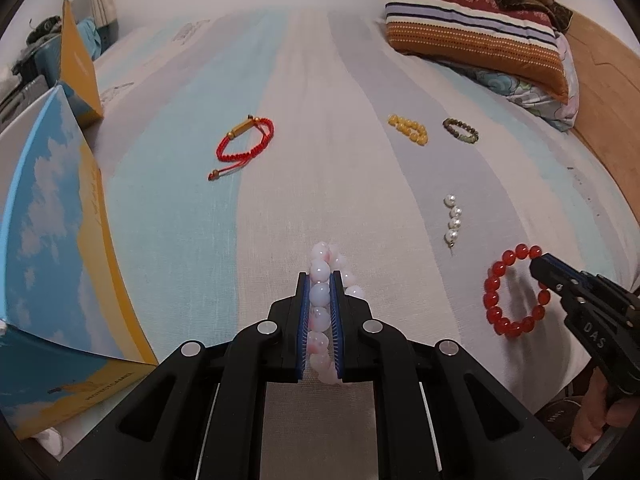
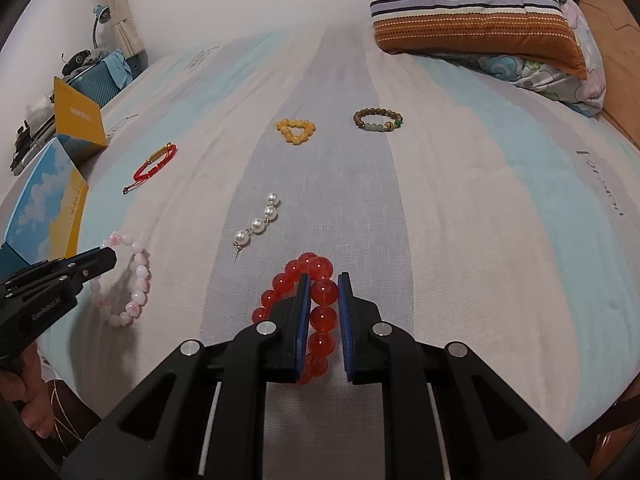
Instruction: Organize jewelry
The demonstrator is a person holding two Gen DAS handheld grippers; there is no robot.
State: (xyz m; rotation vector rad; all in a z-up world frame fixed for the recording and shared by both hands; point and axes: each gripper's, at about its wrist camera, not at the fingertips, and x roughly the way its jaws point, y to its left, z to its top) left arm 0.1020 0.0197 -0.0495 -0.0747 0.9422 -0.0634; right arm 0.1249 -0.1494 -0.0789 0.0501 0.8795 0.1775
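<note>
Bed: striped sheet (image 1: 180,208) in pale blue, grey and pink, with pillows (image 1: 472,40) at the far end and a blue and yellow box (image 1: 52,240) at the left edge.

Left wrist view, gripper: left gripper (image 1: 320,280) is squeezed shut on the pink bead bracelet (image 1: 320,296); a row of beads sits between its blue pads, and the rest of the loop hangs out to the right.

Left wrist view, other jewelry: red cord bracelet (image 1: 248,140) lies far ahead on the left, yellow bead ring (image 1: 408,130) and brown bead bracelet (image 1: 461,131) far ahead on the right, pearl string (image 1: 453,222) nearer.

Left wrist view, other hand: right gripper (image 1: 540,266) pinches the red bead bracelet (image 1: 512,292) at its top right.

Right wrist view, gripper: right gripper (image 2: 324,284) is closed on the red bead bracelet (image 2: 320,300); the big red beads fill the gap between the pads.

Right wrist view, other hand: left gripper (image 2: 108,258) holds the pink bead bracelet (image 2: 128,288) at the left, near the box (image 2: 52,196).

Step now: I think both bracelets are being picked up off the sheet.

How to do it well: keep both squeezes firm, since round beads can roll out. Lift slowly and straight so the loose loops do not swing. Keep the two grippers apart so the bracelets do not tangle. The box is probably where they go.
</note>
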